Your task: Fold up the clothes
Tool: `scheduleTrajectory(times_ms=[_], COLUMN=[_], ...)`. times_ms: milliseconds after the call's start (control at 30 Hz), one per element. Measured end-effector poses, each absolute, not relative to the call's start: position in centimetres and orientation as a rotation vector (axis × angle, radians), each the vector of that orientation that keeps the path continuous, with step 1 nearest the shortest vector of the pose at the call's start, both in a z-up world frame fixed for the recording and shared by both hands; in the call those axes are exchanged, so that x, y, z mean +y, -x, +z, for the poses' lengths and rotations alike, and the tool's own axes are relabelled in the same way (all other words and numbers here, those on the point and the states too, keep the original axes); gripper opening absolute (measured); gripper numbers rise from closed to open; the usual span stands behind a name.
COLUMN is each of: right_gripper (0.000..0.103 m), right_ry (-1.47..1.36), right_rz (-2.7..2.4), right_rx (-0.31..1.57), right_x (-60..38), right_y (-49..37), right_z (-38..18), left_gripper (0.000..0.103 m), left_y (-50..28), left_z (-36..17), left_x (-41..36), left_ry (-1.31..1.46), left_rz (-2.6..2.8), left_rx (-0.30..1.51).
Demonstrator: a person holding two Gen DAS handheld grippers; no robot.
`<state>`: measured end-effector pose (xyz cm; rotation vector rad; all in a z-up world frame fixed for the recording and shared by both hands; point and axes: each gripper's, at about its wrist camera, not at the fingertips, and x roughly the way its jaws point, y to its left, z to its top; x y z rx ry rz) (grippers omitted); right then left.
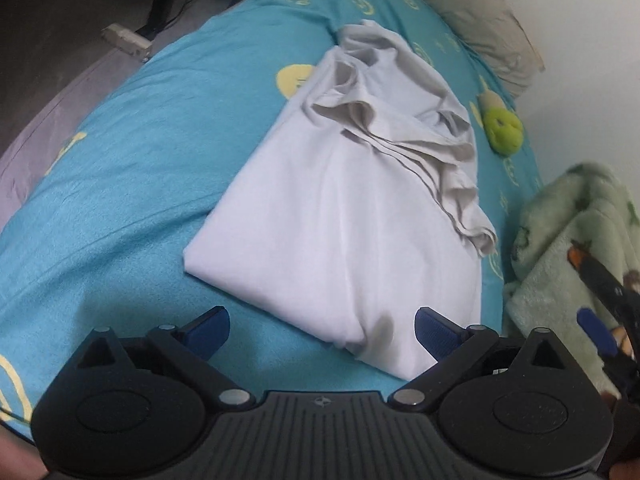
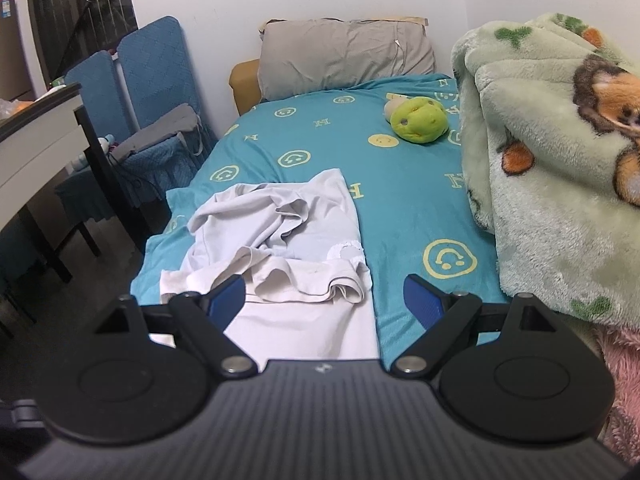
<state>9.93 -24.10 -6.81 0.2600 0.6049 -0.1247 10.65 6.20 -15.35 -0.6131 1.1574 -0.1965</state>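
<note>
A white garment [image 1: 340,220] lies on the teal bedsheet [image 1: 140,160], partly folded, with its near part flat and its far part bunched in wrinkles. My left gripper [image 1: 322,330] is open and empty, just above the garment's near corner. In the right wrist view the same garment [image 2: 288,248] lies ahead and to the left. My right gripper [image 2: 324,298] is open and empty, hovering over the garment's near flat end. The right gripper's blue fingertip [image 1: 596,330] shows at the right edge of the left wrist view.
A green plush toy [image 2: 418,120] and a grey pillow [image 2: 344,56] lie at the bed's far end. A pale green fleece blanket [image 2: 560,160] is piled on the right. A desk [image 2: 36,136] and blue chairs [image 2: 152,80] stand left of the bed.
</note>
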Motion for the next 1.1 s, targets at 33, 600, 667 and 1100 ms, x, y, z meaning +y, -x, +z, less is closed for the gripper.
scheduleTrajectory(times_ms=[33, 600, 667, 1100], right_gripper=[0.088, 0.087, 0.087, 0.087], right_ry=[-0.280, -0.514, -0.486, -0.433], right_rz=[-0.124, 0.022, 0.023, 0.094], right_rx=[0.612, 0.818, 0.823, 0.878], right_x=[-24.3, -22.4, -22.0, -20.0], right_y=[-9.9, -9.7, -9.7, -10.0], right_z=[-6.9, -10.0, -10.1, -11.0], left_gripper=[0.097, 0.021, 0.013, 0.005], left_y=[-10.7, -11.0, -11.1, -10.6], left_z=[-15.7, -16.6, -16.5, -13.7], left_x=[6.5, 9.6, 9.6, 9.2], left_ry=[0.635, 0.874, 0.870, 0.880], left_rz=[-0.185, -0.107, -0.104, -0.188], left_rx=[1.154, 1.083, 1.069, 0.906])
